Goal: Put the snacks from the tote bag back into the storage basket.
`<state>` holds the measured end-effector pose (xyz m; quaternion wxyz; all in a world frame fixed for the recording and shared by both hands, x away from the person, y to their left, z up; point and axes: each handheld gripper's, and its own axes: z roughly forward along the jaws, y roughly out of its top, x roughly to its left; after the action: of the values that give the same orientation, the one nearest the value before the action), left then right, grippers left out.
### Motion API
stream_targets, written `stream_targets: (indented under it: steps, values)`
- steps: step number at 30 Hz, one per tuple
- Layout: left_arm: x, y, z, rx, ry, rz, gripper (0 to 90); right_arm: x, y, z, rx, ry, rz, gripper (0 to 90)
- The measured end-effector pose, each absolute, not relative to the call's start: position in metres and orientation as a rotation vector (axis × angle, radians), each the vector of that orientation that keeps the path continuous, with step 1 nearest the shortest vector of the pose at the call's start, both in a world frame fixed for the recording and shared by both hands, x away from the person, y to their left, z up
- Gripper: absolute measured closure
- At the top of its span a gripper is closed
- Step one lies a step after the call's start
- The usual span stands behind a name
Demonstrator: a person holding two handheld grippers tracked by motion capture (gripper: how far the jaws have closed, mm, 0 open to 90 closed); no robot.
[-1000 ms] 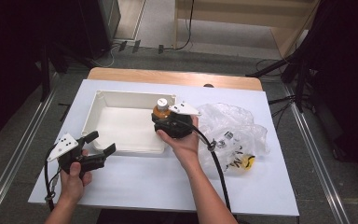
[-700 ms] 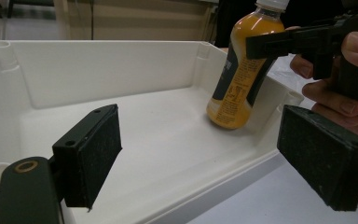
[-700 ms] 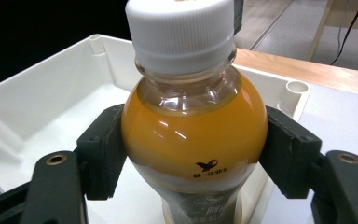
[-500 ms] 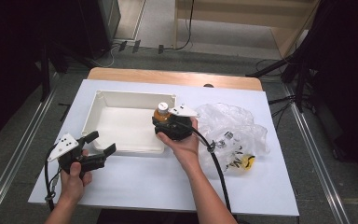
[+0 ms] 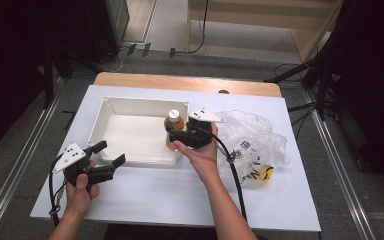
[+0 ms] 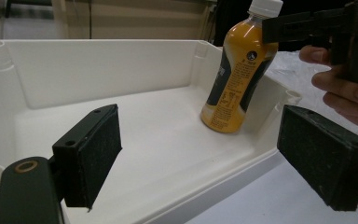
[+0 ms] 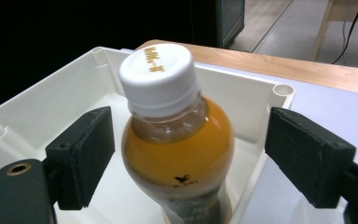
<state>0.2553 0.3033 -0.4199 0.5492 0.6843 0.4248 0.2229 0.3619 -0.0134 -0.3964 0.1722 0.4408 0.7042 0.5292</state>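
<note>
An orange drink bottle (image 5: 173, 129) with a white cap stands in the right end of the white tray (image 5: 130, 102), close to its wall. My right gripper (image 5: 176, 134) reaches in from the right. Its jaws have just been opening and now stand wide on either side of the bottle (image 7: 177, 154), with a gap at each pad. In the left gripper view the bottle (image 6: 237, 79) leans slightly toward the tray's corner. My left gripper (image 5: 111, 152) is open with nothing in it, just outside the tray's near left wall (image 6: 98, 70).
A crumpled clear plastic bag (image 5: 252, 140) with a yellow item (image 5: 265, 172) inside lies right of the tray. The white tabletop (image 5: 180, 195) has free room along its front. A wooden edge (image 5: 180, 82) runs along the back.
The right gripper's jaws have spread wider and let go of the bottle, which stays in the tray. The left gripper has not moved.
</note>
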Motion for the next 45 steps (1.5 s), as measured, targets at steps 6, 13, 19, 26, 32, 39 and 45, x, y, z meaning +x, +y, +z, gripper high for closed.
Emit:
stream_targets:
  steps: [6,13,19,26,32,39,45]
  values:
    - [0.255,0.303,-0.42,1.626,1.005,0.531,13.6,0.355,-0.021,-0.389,1.214,1.987,1.525,16.8]
    - [0.256,0.301,-0.422,1.629,1.007,0.528,13.6,0.348,-0.032,-0.381,1.196,1.964,1.549,17.5]
    - [0.256,0.301,-0.421,1.626,1.01,0.53,13.6,0.345,-0.043,-0.379,1.198,1.958,1.552,17.7]
    - [0.256,0.301,-0.422,1.632,1.01,0.53,13.5,0.342,-0.056,-0.379,1.197,1.929,1.549,18.0]
    - [0.256,0.301,-0.422,1.632,1.011,0.531,13.6,0.338,-0.067,-0.378,1.203,1.909,1.54,18.0]
    - [0.256,0.301,-0.422,1.635,1.013,0.533,13.5,0.335,-0.083,-0.378,1.213,1.886,1.525,17.9]
    - [0.256,0.301,-0.423,1.636,1.014,0.53,13.6,0.332,-0.098,-0.381,1.223,1.87,1.506,17.8]
